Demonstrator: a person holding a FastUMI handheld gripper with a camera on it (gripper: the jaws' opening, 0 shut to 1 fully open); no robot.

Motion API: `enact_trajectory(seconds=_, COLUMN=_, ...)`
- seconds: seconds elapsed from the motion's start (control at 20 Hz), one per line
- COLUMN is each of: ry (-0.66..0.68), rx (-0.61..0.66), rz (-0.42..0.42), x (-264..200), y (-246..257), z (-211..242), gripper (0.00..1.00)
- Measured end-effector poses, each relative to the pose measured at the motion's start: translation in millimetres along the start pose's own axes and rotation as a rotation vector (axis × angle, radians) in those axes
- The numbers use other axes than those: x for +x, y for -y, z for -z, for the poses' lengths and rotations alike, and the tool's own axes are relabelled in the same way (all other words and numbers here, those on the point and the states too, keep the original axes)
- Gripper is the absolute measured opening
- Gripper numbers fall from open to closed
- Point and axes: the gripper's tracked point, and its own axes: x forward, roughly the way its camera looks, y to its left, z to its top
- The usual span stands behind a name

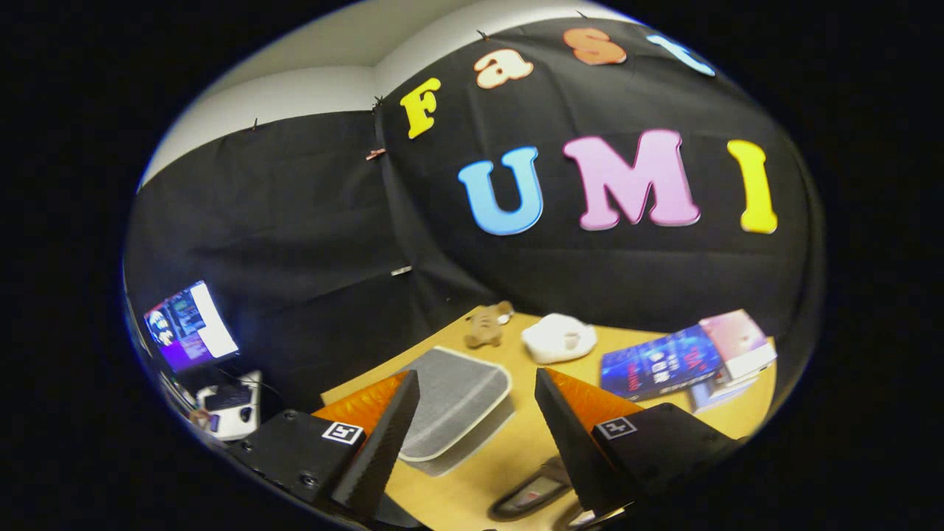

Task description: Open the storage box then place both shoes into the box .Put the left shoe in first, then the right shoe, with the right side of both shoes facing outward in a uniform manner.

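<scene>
My gripper (476,375) is open and held above the wooden table (479,479), with nothing between its fingers. The storage box (453,402), grey with a white rim, lies on the table just ahead of the fingers and partly behind the left one; its lid looks closed. A dark shoe (529,495) lies on the table below the fingers, next to the base of the right one. Part of a second dark shoe (590,518) peeks out under the right finger; most of it is hidden.
Beyond the box, near the cloth wall, sit a small brown plush toy (487,326) and a white rounded object (559,338). A stack of books (664,361) with a pink one (737,341) lies to the right. Off the table's left are a lit monitor (190,326) and a white device (230,407).
</scene>
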Motion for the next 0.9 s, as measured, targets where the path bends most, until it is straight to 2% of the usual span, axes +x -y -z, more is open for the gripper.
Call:
enact_trajectory(seconds=0.15, ry=-0.088, rx=0.229, rz=-0.160, x=24, y=-18, z=27, gripper=0.97)
enact_trajectory(seconds=0.4, ry=-0.238, rx=0.566, rz=-0.315, x=67, y=-20, z=85, gripper=0.97)
enact_trajectory(seconds=0.65, ry=-0.344, rx=0.820, rz=-0.381, x=97, y=-1, z=126, gripper=0.97)
enact_trajectory(seconds=0.9, ry=-0.396, rx=0.918, rz=-0.402, x=117, y=1, z=149, gripper=0.96)
